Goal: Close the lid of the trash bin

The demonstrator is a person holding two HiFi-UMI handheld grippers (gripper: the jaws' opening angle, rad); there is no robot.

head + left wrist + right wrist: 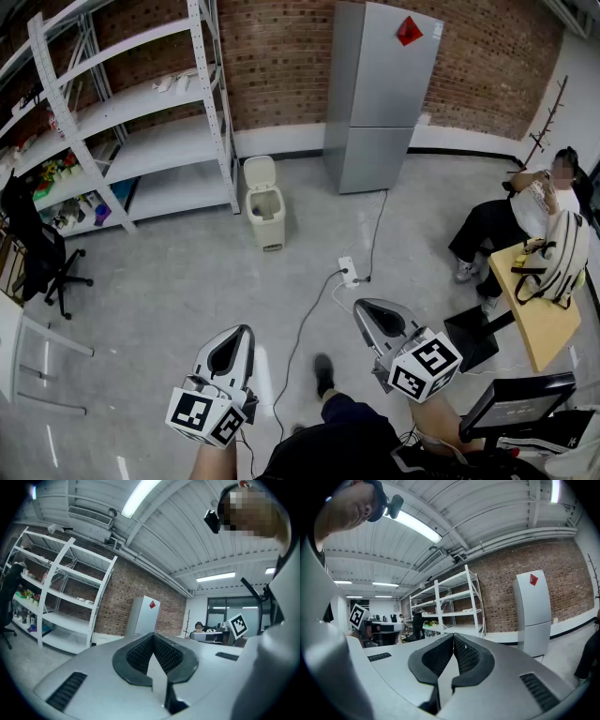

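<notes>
Trash bin (266, 214) stands out on the floor (178, 281) near the brick wall (281, 56), between the white shelving rack (141, 122) and the grey fridge (380, 94), and its lid (260, 172) is tipped up and open. You hold both claws low in front of you, well apart from the bin. Your left claw (240, 335) is pressed fully together with nothing in it, the ribbed pads (140, 654) meeting at the tip. Your right claw (367, 310) is likewise closed up and empty. A white power strip (348, 272) lies on the floor between you and the bin. At the right a person (511, 217) sits beside a wooden counter (542, 330) with a backpack (560, 258) on it
</notes>
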